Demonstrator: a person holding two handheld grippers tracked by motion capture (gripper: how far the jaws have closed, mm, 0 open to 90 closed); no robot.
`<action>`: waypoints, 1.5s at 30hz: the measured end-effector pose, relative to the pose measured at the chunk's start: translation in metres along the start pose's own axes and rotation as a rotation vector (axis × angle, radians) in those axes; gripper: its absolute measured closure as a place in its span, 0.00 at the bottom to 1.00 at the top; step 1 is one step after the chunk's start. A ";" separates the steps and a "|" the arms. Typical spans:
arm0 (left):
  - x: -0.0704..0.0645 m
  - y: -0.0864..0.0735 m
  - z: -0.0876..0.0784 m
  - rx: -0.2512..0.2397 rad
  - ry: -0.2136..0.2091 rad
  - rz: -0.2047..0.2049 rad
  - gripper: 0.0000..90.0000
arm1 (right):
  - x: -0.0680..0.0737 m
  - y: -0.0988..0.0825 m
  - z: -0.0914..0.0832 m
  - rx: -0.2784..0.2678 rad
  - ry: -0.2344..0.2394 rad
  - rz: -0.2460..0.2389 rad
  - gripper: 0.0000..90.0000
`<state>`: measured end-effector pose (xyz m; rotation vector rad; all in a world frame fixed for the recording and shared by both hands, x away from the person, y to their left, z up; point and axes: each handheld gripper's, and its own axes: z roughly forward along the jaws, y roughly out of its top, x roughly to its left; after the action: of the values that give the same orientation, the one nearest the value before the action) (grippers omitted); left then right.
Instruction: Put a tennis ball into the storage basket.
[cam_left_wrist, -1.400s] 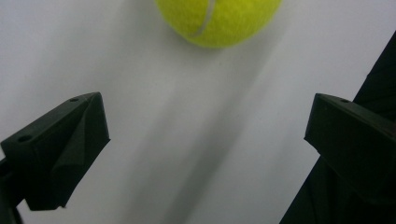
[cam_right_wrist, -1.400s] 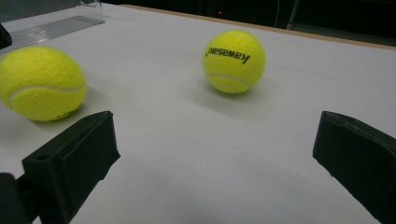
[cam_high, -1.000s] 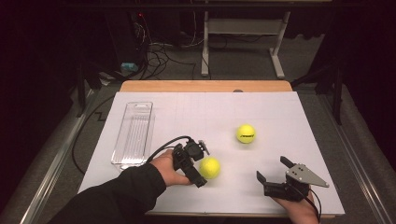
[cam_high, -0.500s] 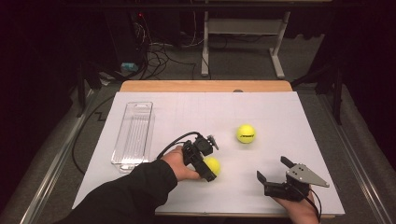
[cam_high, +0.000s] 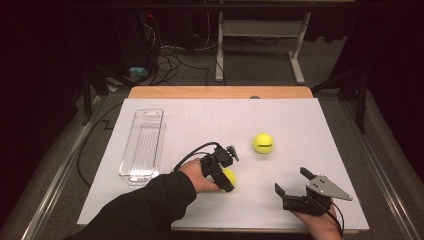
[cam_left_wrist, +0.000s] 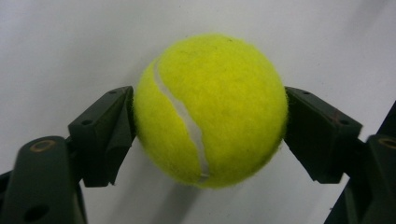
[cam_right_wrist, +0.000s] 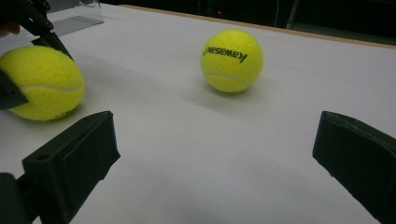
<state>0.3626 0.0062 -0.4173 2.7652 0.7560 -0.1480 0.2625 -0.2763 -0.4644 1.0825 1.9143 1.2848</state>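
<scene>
A yellow tennis ball (cam_high: 230, 175) (cam_left_wrist: 210, 109) lies on the white table near the front middle, and my left gripper (cam_high: 226, 181) (cam_left_wrist: 210, 122) is shut on it, one black jaw pressed to each side. From the right gripper view this held ball (cam_right_wrist: 42, 83) sits at the left. A second tennis ball (cam_high: 263, 143) (cam_right_wrist: 231, 59), printed "Kawasaki", rests free farther back to the right. My right gripper (cam_high: 291, 181) (cam_right_wrist: 215, 149) is open at the front right with nothing between its jaws, pointing toward both balls.
A clear plastic tray (cam_high: 142, 145) lies lengthwise at the left of the white sheet (cam_high: 200, 125). A wooden table edge (cam_high: 220, 92) runs along the far side. Cables and a table frame stand on the floor beyond.
My left gripper has slid right onto the near ball and its jaws now grip both sides. The right gripper and the far ball have stayed put.
</scene>
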 end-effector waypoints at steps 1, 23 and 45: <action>0.000 0.000 0.001 -0.001 0.001 0.000 0.26 | 0.000 0.000 0.000 0.000 0.000 -0.001 0.00; -0.002 0.000 0.002 0.004 0.017 0.011 0.29 | 0.000 0.000 0.000 -0.002 0.003 0.005 0.00; -0.002 0.001 -0.001 -0.006 0.017 0.022 0.30 | 0.000 0.000 0.000 -0.003 0.006 0.006 0.01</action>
<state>0.3619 0.0050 -0.4154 2.7711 0.7289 -0.1183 0.2624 -0.2766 -0.4641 1.0853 1.9145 1.2947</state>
